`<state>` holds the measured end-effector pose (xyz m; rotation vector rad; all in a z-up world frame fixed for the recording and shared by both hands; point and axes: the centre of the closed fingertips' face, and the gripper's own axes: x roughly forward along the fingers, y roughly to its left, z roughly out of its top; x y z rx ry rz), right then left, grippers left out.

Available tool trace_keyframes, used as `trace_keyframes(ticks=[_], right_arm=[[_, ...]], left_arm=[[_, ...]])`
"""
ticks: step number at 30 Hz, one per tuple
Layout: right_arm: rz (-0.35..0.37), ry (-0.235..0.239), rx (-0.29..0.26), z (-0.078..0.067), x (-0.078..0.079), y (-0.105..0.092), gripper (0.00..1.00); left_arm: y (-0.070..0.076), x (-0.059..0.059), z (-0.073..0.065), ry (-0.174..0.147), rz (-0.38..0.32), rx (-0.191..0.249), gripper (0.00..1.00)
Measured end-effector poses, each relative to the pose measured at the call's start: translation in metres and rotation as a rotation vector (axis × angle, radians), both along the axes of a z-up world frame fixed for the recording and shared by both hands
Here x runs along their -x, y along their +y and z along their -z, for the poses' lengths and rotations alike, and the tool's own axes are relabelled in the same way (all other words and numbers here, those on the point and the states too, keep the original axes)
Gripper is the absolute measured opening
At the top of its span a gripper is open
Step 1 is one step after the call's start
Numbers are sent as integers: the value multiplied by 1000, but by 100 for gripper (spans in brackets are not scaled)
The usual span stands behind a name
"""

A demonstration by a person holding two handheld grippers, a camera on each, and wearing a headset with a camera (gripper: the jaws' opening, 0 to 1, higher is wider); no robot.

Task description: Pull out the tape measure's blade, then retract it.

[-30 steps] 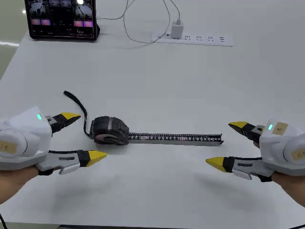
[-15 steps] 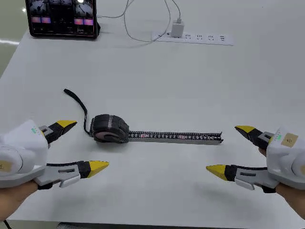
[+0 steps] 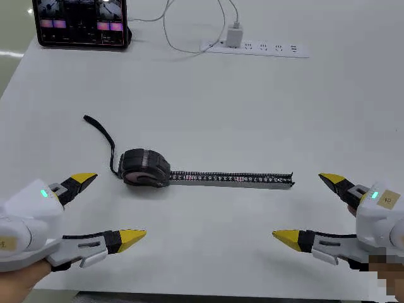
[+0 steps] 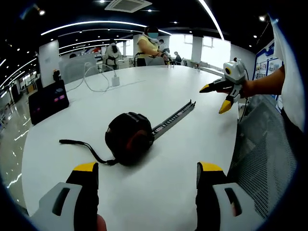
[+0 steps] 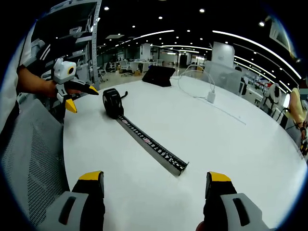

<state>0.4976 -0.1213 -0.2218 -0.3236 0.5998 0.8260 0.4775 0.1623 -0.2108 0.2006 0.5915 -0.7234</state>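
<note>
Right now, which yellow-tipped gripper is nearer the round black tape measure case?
The left gripper: the black tape measure case lies beyond its jaws, while the right gripper faces the blade's far tip.

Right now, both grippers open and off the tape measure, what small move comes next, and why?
Probably bring the left gripper forward onto the black rounded tape measure case. Its dark marked blade already lies pulled out on the white table, and the right gripper is open too, both touching nothing, so steadying the case seems the first step to retracting.
</note>
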Motion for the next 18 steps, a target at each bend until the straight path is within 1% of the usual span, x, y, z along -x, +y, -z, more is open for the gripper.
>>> trace_keyframes(ticks=[2, 4, 10, 14, 18], right_arm=[[10, 1, -6, 1, 2, -2, 86], [20, -2, -23, 1, 4, -2, 87], [34, 3, -18, 4, 9, -4, 88], [29, 14, -14, 7, 10, -5, 88], [24, 17, -13, 7, 11, -5, 88]], left_arm=[[-1, 3, 1, 5, 1, 1, 81], [0, 4, 1, 7, -2, 4, 82], [1, 7, 2, 13, -13, 12, 82], [-1, 8, 2, 16, -14, 16, 82], [-1, 8, 2, 17, -16, 18, 82]])
